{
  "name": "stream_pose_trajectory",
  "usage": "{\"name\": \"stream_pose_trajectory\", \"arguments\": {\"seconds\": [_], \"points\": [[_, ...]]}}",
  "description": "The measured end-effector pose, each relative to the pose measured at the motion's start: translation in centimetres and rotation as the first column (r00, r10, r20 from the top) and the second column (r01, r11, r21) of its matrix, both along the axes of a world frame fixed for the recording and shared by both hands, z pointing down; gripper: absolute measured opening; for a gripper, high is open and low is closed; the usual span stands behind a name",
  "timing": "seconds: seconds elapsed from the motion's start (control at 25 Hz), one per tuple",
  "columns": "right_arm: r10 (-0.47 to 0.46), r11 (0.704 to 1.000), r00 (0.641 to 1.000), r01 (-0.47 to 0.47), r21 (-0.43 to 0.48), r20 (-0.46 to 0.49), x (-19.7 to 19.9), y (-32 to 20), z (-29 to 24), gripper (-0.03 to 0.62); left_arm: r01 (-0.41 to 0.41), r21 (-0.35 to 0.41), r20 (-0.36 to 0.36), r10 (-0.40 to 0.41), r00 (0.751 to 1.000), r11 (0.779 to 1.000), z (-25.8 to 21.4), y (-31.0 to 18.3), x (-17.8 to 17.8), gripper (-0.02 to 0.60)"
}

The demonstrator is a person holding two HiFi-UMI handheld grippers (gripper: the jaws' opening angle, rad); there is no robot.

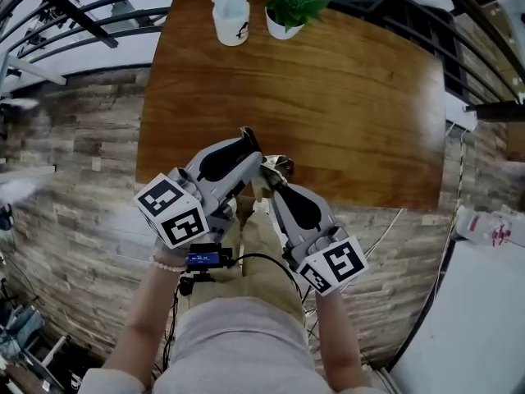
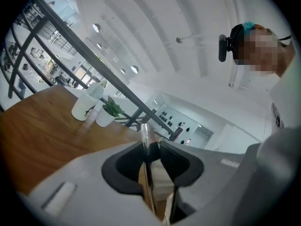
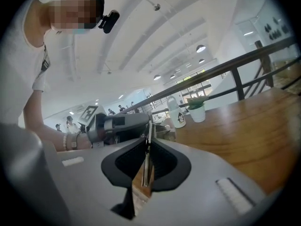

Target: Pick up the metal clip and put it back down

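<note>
**Head view.** The left gripper and right gripper meet tip to tip at centre frame. They are over the near edge of the brown wooden table. The small shiny metal clip sits at the meeting point, seemingly clear of the wood. A white lidded cup and a potted green plant stand well apart, at the top edge of the frame.

**Left gripper view.** The jaws are drawn almost together on the clip. One thin leaf lies flat against the left pad. The clip's long axis runs up along the jaws and past the tips.

**Right gripper view.** The jaws are closed on a thin metal edge of the clip. The left gripper's body is just behind it.

**Assessment.** Both grippers hold the clip, and neither is nearer than the other. The table surface lies below and beyond the tips, so setting the clip down would mean moving it forward over the wood before lowering it.
</note>
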State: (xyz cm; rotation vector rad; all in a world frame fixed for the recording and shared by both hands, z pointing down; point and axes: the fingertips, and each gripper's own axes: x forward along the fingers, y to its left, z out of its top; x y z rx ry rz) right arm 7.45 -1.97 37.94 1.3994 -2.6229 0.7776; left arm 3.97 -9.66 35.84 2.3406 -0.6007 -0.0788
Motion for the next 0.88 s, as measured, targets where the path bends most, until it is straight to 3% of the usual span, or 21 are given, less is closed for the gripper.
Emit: {"name": "stream_pose_trajectory", "arguments": {"seconds": [0.48,0.88], "points": [[0.089,0.987,0.995,-0.082,-0.137,0.051,0.9,-1.4,5.2,0.051,-0.021,-0.103,0.017,0.023,1.0,0.994,6.3,-1.8,1.3,0.109],[0.192,0.947,0.978,-0.162,-0.277,0.085,1.6,-2.7,9.1,0.051,-0.025,-0.206,0.032,0.033,0.999,0.978,11.2,-3.3,2.1,0.112]]}}
